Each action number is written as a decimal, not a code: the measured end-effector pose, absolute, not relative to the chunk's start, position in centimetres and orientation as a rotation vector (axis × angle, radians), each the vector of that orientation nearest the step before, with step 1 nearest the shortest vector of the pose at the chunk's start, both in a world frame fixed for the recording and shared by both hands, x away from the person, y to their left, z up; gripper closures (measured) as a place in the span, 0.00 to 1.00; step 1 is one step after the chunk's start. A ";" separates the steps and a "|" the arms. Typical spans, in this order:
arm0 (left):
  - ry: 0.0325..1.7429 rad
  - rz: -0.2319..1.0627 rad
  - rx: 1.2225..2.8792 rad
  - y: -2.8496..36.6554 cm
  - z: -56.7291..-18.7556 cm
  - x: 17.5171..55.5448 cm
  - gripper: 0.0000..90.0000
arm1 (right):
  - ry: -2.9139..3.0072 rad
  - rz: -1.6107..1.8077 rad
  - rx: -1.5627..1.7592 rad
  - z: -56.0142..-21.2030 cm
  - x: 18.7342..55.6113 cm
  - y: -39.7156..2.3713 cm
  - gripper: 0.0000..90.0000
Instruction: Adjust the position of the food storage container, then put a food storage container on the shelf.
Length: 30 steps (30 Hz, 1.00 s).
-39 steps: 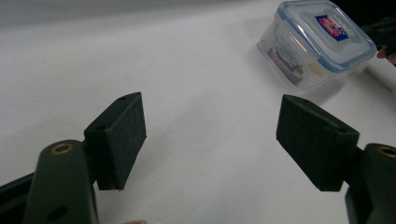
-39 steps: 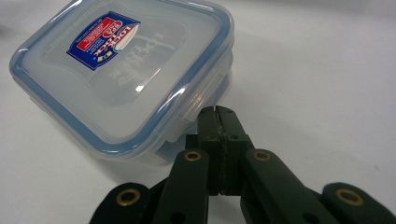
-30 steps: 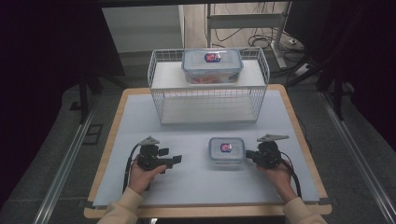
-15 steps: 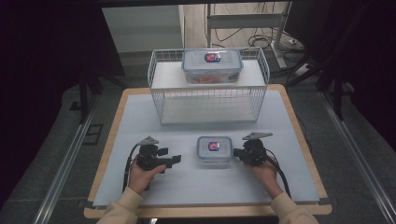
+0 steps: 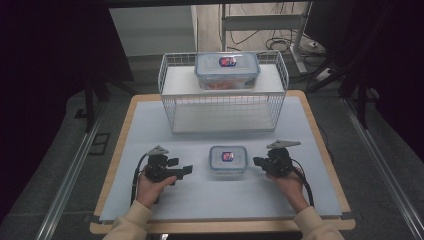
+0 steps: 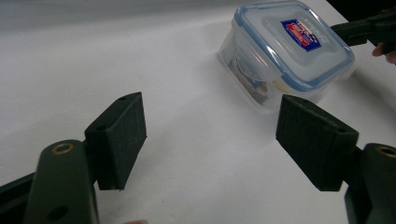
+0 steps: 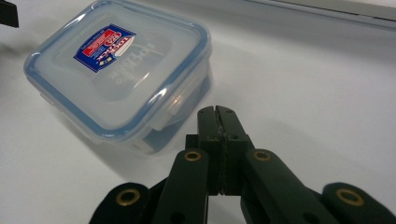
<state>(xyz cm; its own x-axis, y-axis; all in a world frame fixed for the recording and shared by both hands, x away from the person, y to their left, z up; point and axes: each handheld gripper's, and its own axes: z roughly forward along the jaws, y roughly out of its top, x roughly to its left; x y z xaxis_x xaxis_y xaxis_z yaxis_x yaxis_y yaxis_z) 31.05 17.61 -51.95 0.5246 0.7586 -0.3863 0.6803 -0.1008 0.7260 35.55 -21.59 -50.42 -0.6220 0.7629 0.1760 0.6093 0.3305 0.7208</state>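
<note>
Small box (image 5: 228, 160) with a blue-rimmed lid sits on the white table (image 5: 150, 130), between the two grippers; high view places the left gripper (image 5: 181, 171) well apart from it, the right gripper (image 5: 257, 161) just beside its right edge; contact cannot be told from there. Left gripper view: jaws wide apart, nothing between them, box (image 6: 285, 51) beyond; contents blurred through the clear wall. Right gripper view: jaws pressed together, empty, tips close to the box (image 7: 119, 70) latch; label print is unreadable. High view alone shows a wire basket (image 5: 223, 107) behind, carrying a larger box (image 5: 227, 70); its contents reddish, unclear.
</note>
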 end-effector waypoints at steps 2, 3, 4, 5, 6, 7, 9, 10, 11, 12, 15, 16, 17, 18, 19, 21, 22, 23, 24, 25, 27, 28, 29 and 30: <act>1.198 0.108 1.819 17.7 -51.9 31.0 0.27 | 2.400 1.176 1.256 -50.3 35.5 -22.0 0.99; 1.199 0.107 1.820 17.7 -51.9 31.1 0.27 | 2.403 1.174 1.258 -50.2 35.4 -22.3 0.99; 1.199 0.104 1.822 17.7 -51.9 31.1 0.27 | 2.407 1.167 1.261 -50.1 35.4 -22.5 0.99; 1.200 0.104 1.823 17.7 -52.0 31.1 0.27 | 2.415 1.163 1.259 -50.0 35.3 -22.7 0.99; 1.201 0.105 1.824 17.7 -52.0 31.1 0.27 | 2.415 1.165 1.257 -50.0 35.2 -22.9 0.99; 1.203 0.105 1.824 17.7 -52.0 31.1 0.27 | 2.419 1.168 1.255 -50.0 35.1 -23.1 0.99; 1.206 0.106 1.822 17.7 -52.0 31.2 0.27 | 2.425 1.175 1.263 -50.0 34.9 -23.5 0.99; 1.207 0.109 1.823 17.7 -52.0 31.2 0.27 | 2.429 1.178 1.264 -50.0 34.9 -23.6 0.98; 1.209 0.111 1.822 17.7 -52.0 31.2 0.27 | 2.440 1.186 1.265 -50.0 34.8 -23.7 0.93; 1.210 0.111 1.820 17.7 -51.9 31.2 0.27 | 2.440 1.186 1.265 -50.0 34.8 -23.7 0.93; 1.208 0.106 1.823 17.6 -51.8 31.1 0.27 | 2.445 1.229 1.276 -49.8 34.8 -23.8 0.70; 1.206 0.105 1.824 17.6 -51.8 31.1 0.27 | 2.441 1.252 1.283 -49.7 34.9 -23.8 0.65; 1.205 0.101 1.820 17.6 -51.7 31.1 0.27 | 2.437 1.276 1.291 -49.6 35.0 -23.8 0.59; 1.202 0.098 1.814 17.6 -51.7 31.0 0.27 | 2.432 1.307 1.304 -49.5 35.1 -23.7 0.51; 1.200 0.096 1.810 17.6 -51.6 31.0 0.26 | 2.428 1.324 1.311 -49.4 35.2 -23.7 0.45; 1.195 0.088 1.808 17.6 -51.5 31.1 0.25 | 2.426 1.337 1.314 -49.3 35.2 -23.6 0.40; 1.195 0.085 1.807 17.6 -51.4 31.2 0.24 | 2.424 1.346 1.313 -49.3 35.3 -23.5 0.38; 1.198 0.076 1.797 17.6 -51.4 31.3 0.24 | 2.418 1.360 1.314 -49.3 35.3 -23.5 0.37; 1.207 0.055 1.782 17.6 -51.5 31.5 0.24 | 2.411 1.380 1.327 -49.3 35.3 -23.6 0.36; 1.209 0.046 1.784 17.6 -51.5 31.6 0.23 | 2.409 1.398 1.345 -49.2 35.4 -23.7 0.35; 1.213 0.052 1.784 17.5 -51.3 31.8 0.23 | 2.406 1.418 1.359 -49.3 35.5 -23.8 0.34; 1.212 0.051 1.779 17.4 -51.2 31.8 0.23 | 2.407 1.423 1.361 -49.2 35.5 -23.9 0.34; 1.212 0.047 1.778 17.3 -51.1 31.9 0.23 | 2.407 1.428 1.360 -49.2 35.5 -23.9 0.34; 1.212 0.042 1.776 17.1 -50.9 32.1 0.23 | 2.406 1.433 1.362 -49.2 35.5 -23.9 0.33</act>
<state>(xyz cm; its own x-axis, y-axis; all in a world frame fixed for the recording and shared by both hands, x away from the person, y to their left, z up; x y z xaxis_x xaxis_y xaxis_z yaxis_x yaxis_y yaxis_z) 32.06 17.13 -50.95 0.5079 0.7365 -0.4467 0.7042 -0.0564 0.7077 35.51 -23.92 -49.18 -0.6172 0.6882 0.3814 0.6632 0.1942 0.7228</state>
